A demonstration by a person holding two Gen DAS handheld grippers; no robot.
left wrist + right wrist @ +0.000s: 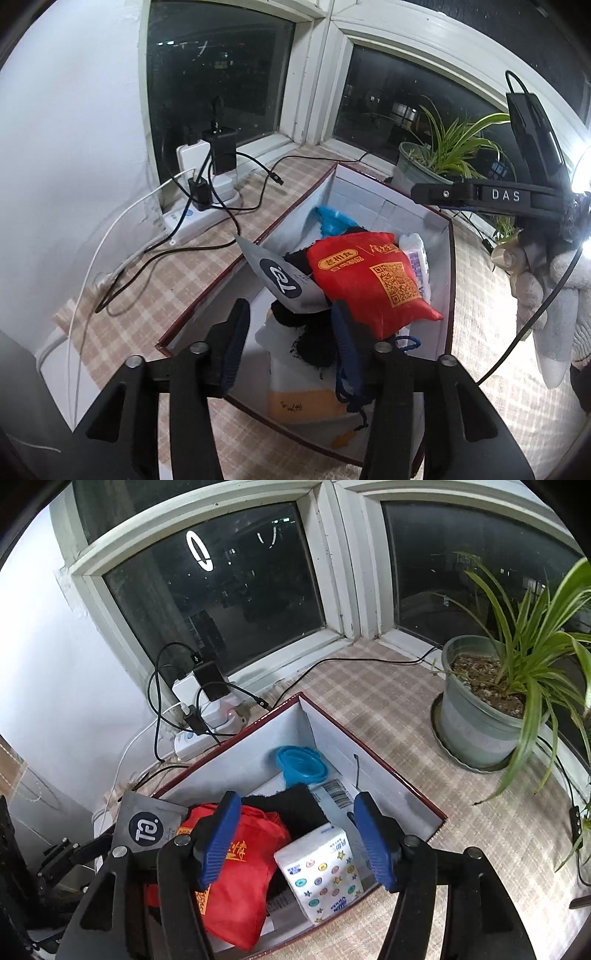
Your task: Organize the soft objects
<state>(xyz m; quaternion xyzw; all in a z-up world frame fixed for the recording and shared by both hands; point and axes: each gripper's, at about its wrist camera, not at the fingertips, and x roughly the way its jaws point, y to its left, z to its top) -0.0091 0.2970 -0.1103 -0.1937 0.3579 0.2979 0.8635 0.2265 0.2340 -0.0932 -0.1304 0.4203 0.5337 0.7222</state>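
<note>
Both grippers tilt downward over the open, white-lined cardboard box [332,727]. The left gripper [291,332] and right gripper [295,834] are both released, grasping nothing. The crumpled red fabric bag [240,878] lies mid-box, touching the white tissue pack [321,871] toward the right edge.

Left tool [291,343] open above an open box [441,280]; a red pouch [373,284] and grey pouch [284,280] lie just ahead, power strip [192,218] far left.
</note>
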